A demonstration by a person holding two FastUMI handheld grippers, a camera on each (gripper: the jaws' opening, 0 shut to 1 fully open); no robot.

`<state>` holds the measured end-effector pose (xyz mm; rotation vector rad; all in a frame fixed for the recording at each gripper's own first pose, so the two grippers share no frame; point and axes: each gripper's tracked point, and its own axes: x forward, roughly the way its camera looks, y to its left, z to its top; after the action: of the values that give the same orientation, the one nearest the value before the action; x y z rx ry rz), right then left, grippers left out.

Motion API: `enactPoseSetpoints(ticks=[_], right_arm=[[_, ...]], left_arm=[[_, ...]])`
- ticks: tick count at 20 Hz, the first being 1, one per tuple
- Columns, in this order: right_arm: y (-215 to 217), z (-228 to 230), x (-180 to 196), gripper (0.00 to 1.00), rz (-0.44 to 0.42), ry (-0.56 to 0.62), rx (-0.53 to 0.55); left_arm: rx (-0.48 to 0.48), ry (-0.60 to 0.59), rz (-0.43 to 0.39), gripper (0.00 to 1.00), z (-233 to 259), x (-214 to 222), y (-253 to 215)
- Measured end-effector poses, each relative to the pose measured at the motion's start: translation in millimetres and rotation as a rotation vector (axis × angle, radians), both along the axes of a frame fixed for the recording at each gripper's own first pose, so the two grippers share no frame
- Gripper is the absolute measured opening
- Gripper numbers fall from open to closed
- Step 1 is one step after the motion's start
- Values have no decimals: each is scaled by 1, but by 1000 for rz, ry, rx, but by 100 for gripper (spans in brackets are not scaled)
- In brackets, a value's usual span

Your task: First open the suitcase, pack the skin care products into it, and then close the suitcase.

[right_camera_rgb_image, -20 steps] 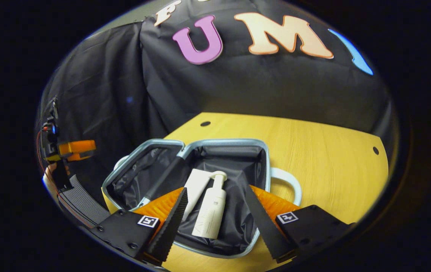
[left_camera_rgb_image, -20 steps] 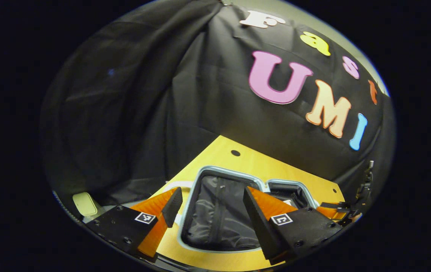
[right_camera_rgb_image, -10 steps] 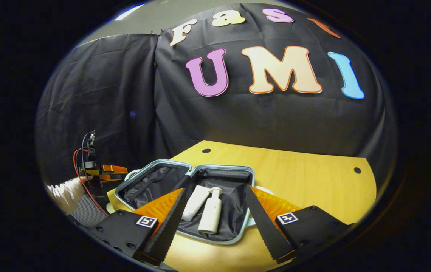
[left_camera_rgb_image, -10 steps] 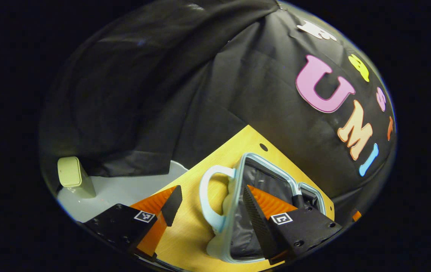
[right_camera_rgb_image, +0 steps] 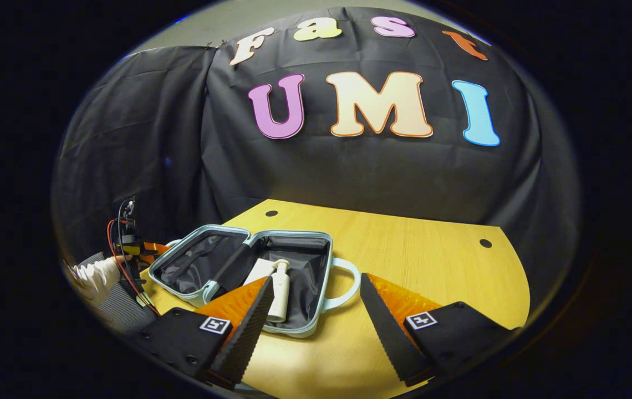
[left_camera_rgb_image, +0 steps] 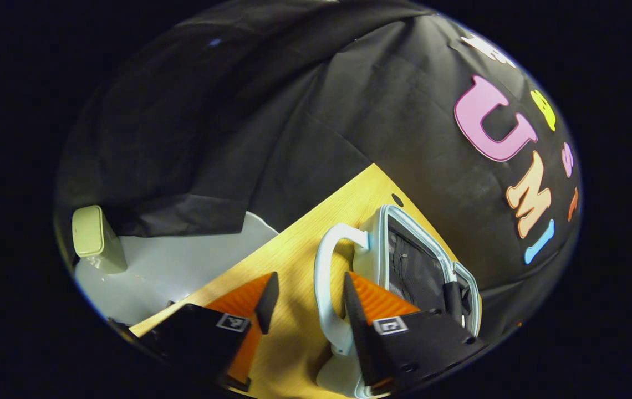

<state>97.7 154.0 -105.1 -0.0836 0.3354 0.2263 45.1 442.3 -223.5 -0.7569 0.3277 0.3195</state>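
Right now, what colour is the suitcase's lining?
Black, with a crinkly sheen; the suitcase's lining shows best in the right gripper view.

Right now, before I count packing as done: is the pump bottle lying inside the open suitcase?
Yes, in the right gripper view the pump bottle lies on the dark lining of the open suitcase.

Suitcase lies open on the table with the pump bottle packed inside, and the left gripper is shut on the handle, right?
Not shut: in the left gripper view the left gripper is open, fingers straddling the handle. The suitcase lies open with the pump bottle inside.
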Motion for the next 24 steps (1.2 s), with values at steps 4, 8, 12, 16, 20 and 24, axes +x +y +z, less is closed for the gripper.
enactPoseSetpoints(ticks=[4,8,12,16,20,24], right_arm=[[-2,6,-5,99,5,-19,-26],[-10,19,-3,99,-12,-60,-21],[-26,34,-5,99,-38,-102,-10],[-46,44,-13,99,-68,-128,9],[-69,53,-21,96,-86,-155,39],[-97,61,-29,99,-89,-172,46]], left_arm=[[-22,-6,-6,11,7,7,-4],[-7,45,-6,2,22,4,-9],[89,15,19,2,77,-1,-14],[205,-59,27,1,154,-7,-38],[363,-113,-28,1,231,-4,-98],[518,-198,-147,0,291,20,-202]])
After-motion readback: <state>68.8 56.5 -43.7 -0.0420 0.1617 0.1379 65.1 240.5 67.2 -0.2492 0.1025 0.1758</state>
